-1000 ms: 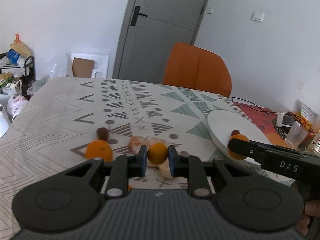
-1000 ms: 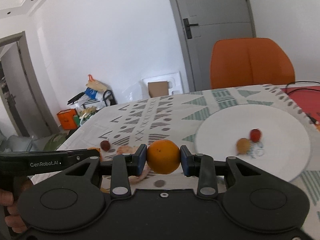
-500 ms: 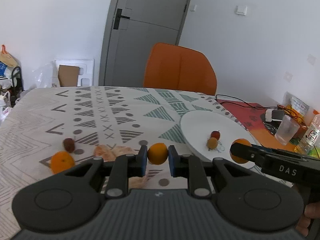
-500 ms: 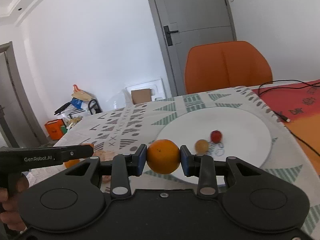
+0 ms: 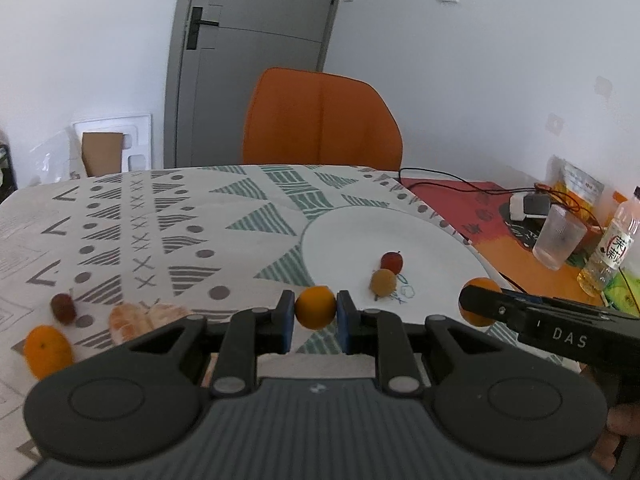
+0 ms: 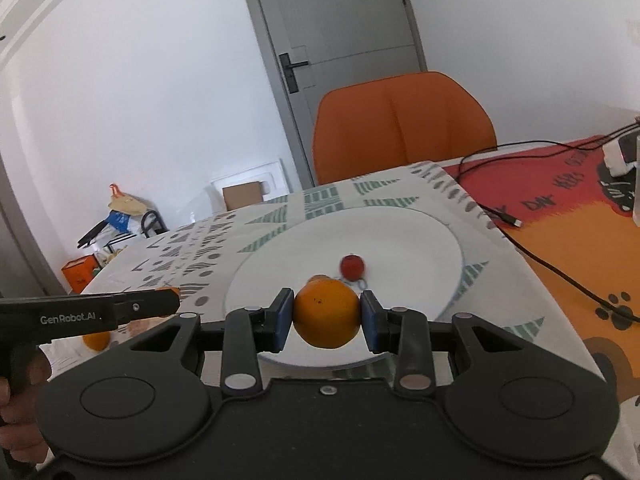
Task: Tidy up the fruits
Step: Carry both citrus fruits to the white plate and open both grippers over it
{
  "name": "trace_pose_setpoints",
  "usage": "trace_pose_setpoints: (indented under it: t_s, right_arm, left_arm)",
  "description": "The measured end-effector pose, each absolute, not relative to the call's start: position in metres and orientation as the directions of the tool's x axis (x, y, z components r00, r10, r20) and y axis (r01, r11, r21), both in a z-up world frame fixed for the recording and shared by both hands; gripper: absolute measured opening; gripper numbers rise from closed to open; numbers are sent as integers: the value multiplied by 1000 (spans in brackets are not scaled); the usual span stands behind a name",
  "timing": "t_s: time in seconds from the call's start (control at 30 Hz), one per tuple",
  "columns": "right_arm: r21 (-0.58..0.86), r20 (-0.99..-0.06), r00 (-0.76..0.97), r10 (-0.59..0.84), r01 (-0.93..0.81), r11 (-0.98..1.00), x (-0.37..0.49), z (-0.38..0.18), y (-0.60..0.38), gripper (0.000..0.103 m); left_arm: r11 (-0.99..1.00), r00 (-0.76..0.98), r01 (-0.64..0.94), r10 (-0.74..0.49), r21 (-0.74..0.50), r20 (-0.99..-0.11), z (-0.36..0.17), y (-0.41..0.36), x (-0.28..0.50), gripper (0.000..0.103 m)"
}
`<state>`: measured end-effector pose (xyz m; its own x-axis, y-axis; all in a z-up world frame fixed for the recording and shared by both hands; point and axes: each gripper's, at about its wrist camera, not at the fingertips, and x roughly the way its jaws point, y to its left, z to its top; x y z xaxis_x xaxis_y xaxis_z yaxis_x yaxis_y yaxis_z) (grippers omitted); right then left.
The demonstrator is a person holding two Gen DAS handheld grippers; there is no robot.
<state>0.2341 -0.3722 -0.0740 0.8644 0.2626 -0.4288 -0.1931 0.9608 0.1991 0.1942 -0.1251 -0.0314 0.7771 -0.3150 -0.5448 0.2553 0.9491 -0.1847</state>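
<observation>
Left wrist view: white plate (image 5: 420,236) lies near the worktop's right edge, on a patterned cloth (image 5: 168,216). In it: a small red fruit (image 5: 392,263) touching a brownish-yellow round fruit (image 5: 383,282) just in front of it; a small drawn mark sits on the plate beside them.

Left gripper (image 5: 316,312): fingers clamped on a small orange citrus (image 5: 315,306), held above the cloth just off the plate's near-left rim.

Right gripper (image 6: 326,316): fingers clamped on a larger orange (image 6: 326,314), smooth skin with a few dark specks, held over the plate's near rim.

Cloth, toward the near-left corner: a whole orange (image 5: 47,352), a dark red small fruit (image 5: 63,307), peeled citrus segments (image 5: 140,318), all close together.

Right edge of worktop: red-orange mat (image 5: 472,208), black cable, clear cup (image 5: 560,242), bottle (image 5: 608,256).

Room: orange chair (image 5: 320,120) at the far edge, grey door (image 5: 256,60) behind it, white walls.
</observation>
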Motion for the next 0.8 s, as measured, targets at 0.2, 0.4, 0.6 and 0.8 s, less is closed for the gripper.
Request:
trace_pose_setpoints:
  t_s: [0.2,0.4,0.6,0.8]
  right_arm:
    - [215,-435,865,250,-170,962,244,-80,-385,34]
    - [229,-442,858,262,-174,958,252,-82,-390,34]
    - [242,-450,854,261,-165,956,259,-83,-392,39]
    - [268,-442,853,278,-170,948,256,-80,-398,40]
  left_arm:
    - [946,759,272,-323,-175,-565,-38,-140,207,20]
    - [943,749,286,-329,-167,-575,-40,-152,220,20]
    - [941,742,294,-336,-169,-580,-41,-158,232,21]
    - [936,739,311,-346,-163,-578,-41,-164,241,22]
